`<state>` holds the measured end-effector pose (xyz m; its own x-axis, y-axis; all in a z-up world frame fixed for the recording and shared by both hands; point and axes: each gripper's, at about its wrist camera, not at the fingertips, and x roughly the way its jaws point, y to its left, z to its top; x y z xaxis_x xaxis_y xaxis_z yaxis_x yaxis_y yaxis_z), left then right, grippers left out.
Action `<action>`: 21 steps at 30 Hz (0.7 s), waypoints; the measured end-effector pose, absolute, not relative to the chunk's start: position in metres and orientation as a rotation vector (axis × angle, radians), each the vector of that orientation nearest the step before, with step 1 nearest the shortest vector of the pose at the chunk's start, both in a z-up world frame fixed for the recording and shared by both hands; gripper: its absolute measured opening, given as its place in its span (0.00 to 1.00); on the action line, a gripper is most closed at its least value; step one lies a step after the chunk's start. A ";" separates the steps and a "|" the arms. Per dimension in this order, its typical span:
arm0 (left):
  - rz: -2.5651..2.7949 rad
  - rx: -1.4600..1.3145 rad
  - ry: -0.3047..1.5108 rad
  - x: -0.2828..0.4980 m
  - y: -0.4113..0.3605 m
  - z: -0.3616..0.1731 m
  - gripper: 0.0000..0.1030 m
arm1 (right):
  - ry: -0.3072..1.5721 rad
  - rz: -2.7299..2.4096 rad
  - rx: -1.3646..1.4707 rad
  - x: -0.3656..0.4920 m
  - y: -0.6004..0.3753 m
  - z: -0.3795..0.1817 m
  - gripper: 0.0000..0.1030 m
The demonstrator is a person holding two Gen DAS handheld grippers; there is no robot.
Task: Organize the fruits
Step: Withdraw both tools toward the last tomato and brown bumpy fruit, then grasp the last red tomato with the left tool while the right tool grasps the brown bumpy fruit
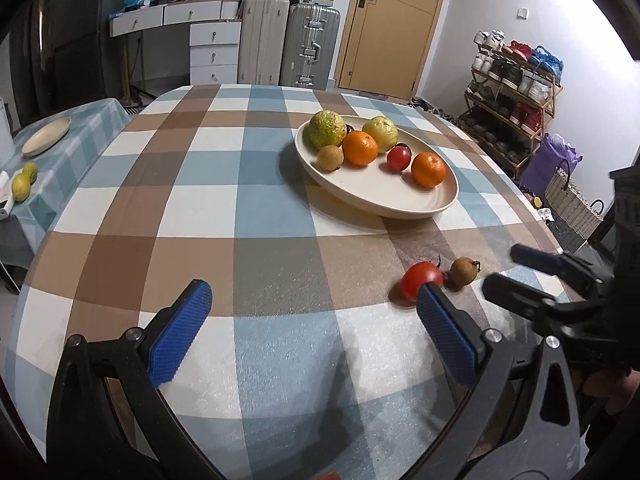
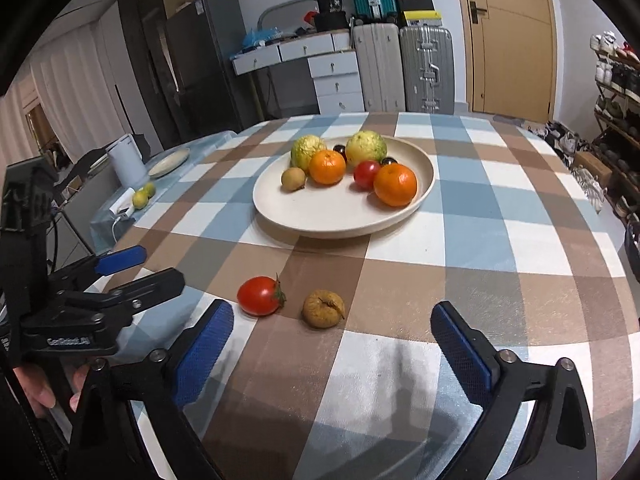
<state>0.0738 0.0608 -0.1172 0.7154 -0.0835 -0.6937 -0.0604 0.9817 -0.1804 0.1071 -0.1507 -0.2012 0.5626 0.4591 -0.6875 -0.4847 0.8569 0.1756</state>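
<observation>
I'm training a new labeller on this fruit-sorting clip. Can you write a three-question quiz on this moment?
1. True or false: the tomato on the tablecloth touches the plate.
2. How many oranges lie on the plate?
3. Which fruit lies between the right gripper fingers' line? A) brown fruit B) orange C) guava

Key: 1 false; 2 two; 3 A.

You've got tablecloth [image 2: 500, 208] checked blue, brown, white | plate [image 2: 320, 216] cream | loose tomato [image 2: 258, 295] red | loose small fruit [image 2: 322, 308] brown | on plate: two oranges [image 2: 395, 184] orange, two guavas [image 2: 366, 147] yellow-green, tomato red | your gripper pads [image 2: 208, 352] blue, frames black
</observation>
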 end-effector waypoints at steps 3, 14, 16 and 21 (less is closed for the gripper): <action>-0.021 -0.200 0.776 0.074 0.061 -0.117 0.99 | 0.834 0.560 -0.046 0.112 -0.147 -0.208 0.78; -0.045 -0.200 0.768 0.076 0.059 -0.114 0.99 | 0.879 0.566 -0.037 0.126 -0.140 -0.217 0.54; -0.043 -0.197 0.772 0.078 0.060 -0.115 0.99 | 0.878 0.563 -0.028 0.128 -0.141 -0.217 0.48; -0.044 -0.190 0.777 0.082 0.060 -0.115 0.99 | 0.896 0.579 0.002 0.131 -0.143 -0.220 0.37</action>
<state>0.0820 0.0596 -0.1150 0.7132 -0.1095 -0.6924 -0.0302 0.9820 -0.1864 0.1313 -0.1431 -0.2202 0.4827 0.4761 -0.7351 -0.4747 0.8476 0.2372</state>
